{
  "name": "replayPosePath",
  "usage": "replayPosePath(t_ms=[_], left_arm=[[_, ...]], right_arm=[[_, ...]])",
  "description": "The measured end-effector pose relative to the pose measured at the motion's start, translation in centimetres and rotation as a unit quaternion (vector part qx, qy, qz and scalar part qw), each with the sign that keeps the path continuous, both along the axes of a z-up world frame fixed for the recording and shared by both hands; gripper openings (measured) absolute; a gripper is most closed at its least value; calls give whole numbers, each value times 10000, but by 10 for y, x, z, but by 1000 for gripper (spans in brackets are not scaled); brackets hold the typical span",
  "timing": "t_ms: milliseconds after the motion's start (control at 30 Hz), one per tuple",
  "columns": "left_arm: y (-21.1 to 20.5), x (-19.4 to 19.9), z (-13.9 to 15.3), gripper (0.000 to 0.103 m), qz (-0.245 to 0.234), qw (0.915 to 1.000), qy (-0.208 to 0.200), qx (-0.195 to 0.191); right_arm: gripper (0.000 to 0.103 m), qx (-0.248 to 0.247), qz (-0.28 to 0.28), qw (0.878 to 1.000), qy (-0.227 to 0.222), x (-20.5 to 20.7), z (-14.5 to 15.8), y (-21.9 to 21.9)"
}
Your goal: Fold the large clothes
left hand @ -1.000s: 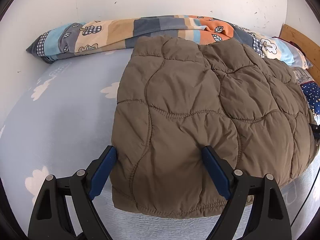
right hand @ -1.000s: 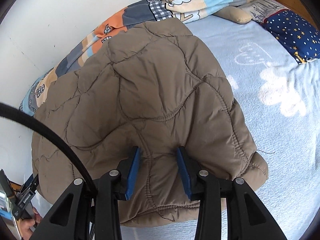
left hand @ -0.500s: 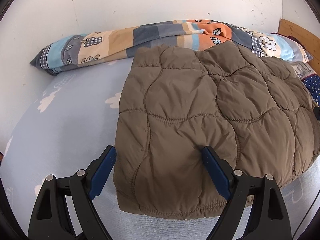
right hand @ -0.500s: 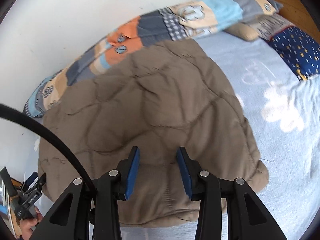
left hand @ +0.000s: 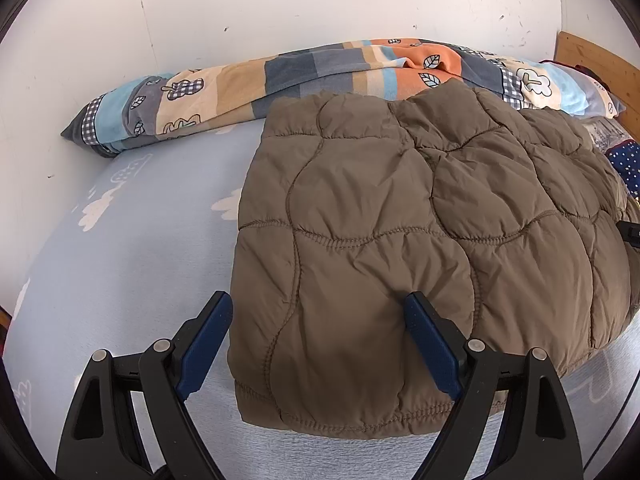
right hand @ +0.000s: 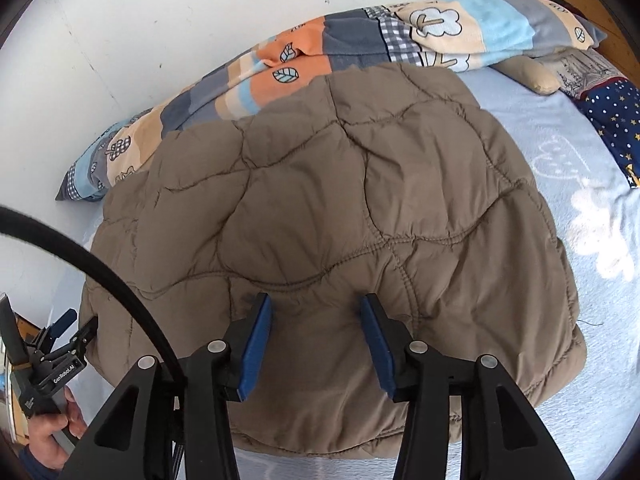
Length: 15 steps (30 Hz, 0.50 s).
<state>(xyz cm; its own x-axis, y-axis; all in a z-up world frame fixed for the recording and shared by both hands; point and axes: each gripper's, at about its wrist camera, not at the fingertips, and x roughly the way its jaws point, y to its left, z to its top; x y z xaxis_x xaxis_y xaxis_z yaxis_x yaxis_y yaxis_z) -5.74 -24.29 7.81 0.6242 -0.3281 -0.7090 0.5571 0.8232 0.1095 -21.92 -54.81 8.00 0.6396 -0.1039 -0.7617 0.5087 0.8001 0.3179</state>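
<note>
The quilted jacket (left hand: 400, 240) is olive-brown; the bed sheet (left hand: 140, 248) pale blue with white clouds; the blanket (left hand: 240, 92) patchwork orange, grey, cream.

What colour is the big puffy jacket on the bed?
The puffy jacket is plain brown, quilted with wavy stitching; the left wrist view shows it best.

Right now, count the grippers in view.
2: the left gripper is open over the jacket's near left corner; the right gripper is open over its near edge.

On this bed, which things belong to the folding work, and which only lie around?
Belong to the job:
- brown quilted jacket
- left gripper, open
- right gripper, open

Lying about:
- patterned blanket
- starry navy cushion
- beige pillow
- blue bedsheet
</note>
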Motion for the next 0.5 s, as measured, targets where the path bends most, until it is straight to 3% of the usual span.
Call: replayPosePath(t_ms=[500], left_arm=[[1, 0, -2, 88, -3, 10000, -4, 35]], right_arm=[[53, -47, 35, 9999, 140, 8, -10, 1]])
